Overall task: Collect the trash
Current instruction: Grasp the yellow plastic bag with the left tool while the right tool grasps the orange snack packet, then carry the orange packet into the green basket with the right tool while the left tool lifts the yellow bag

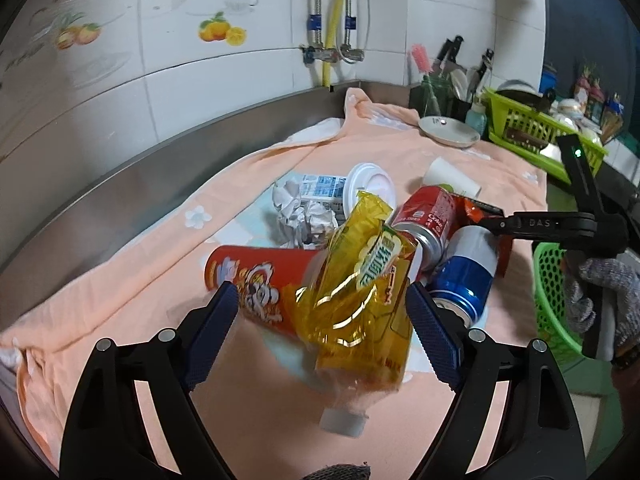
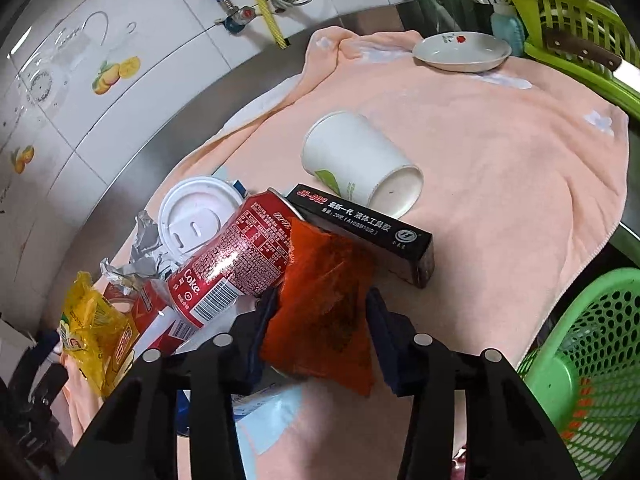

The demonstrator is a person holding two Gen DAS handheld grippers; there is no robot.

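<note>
A crushed yellow-labelled plastic bottle (image 1: 360, 300) lies between the blue pads of my left gripper (image 1: 322, 294), cap towards the camera. The right pad touches it, while a gap shows beside the left pad, so the jaws stand open. My right gripper (image 2: 323, 300) is shut on an orange-red sachet (image 2: 324, 312), just in front of a red Coke can (image 2: 236, 264) and a black box (image 2: 368, 228). In the left wrist view, the right gripper (image 1: 486, 226) reaches into the pile above a blue can (image 1: 464, 276), held by a gloved hand (image 1: 600, 300).
On the peach towel (image 2: 500, 160) lie a red snack tube (image 1: 256, 276), crumpled foil (image 1: 296, 216), a white lid (image 2: 196, 212) and a tipped paper cup (image 2: 356, 160). A green mesh basket (image 2: 592, 360) stands at the right edge. Behind are a plate (image 2: 460, 52) and a lime dish rack (image 2: 568, 20).
</note>
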